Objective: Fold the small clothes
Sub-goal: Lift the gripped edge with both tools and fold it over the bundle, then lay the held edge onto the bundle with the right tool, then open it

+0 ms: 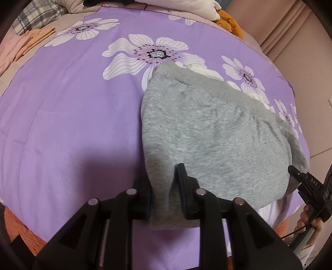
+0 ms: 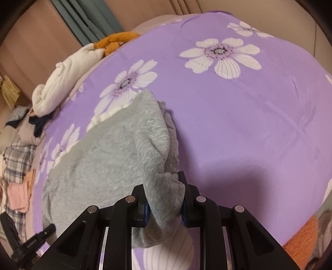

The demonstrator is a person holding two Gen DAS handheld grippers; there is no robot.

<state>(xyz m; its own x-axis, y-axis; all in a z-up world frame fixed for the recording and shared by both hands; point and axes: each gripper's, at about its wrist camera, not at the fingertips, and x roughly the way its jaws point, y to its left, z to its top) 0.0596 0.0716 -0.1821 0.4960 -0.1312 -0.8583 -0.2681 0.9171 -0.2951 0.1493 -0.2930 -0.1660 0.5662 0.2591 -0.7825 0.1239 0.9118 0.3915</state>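
A grey fleece garment [image 1: 207,128] with a ribbed band and white lining lies folded on the purple flowered bedspread [image 1: 72,124]. Its near left corner sits between the jaws of my left gripper [image 1: 164,176], which stand slightly apart with the cloth slack between them; the cloth hides the left finger. In the right wrist view the garment [image 2: 93,166] runs off to the left, and my right gripper [image 2: 160,182] is shut on its bunched near right corner, lifted a little off the bed. The right gripper's tip [image 1: 294,170] shows at the garment's right edge, held by a person's hand [image 1: 311,220].
Folded peach and pink clothes [image 1: 27,41] and a plaid cloth [image 1: 35,18] lie at the bed's far left. A white bundle [image 1: 207,10] and an orange cloth [image 1: 228,22] sit at the far edge. A pink wall [image 1: 290,31] stands to the right. An orange fuzzy blanket [image 1: 12,224] hangs at the near edge.
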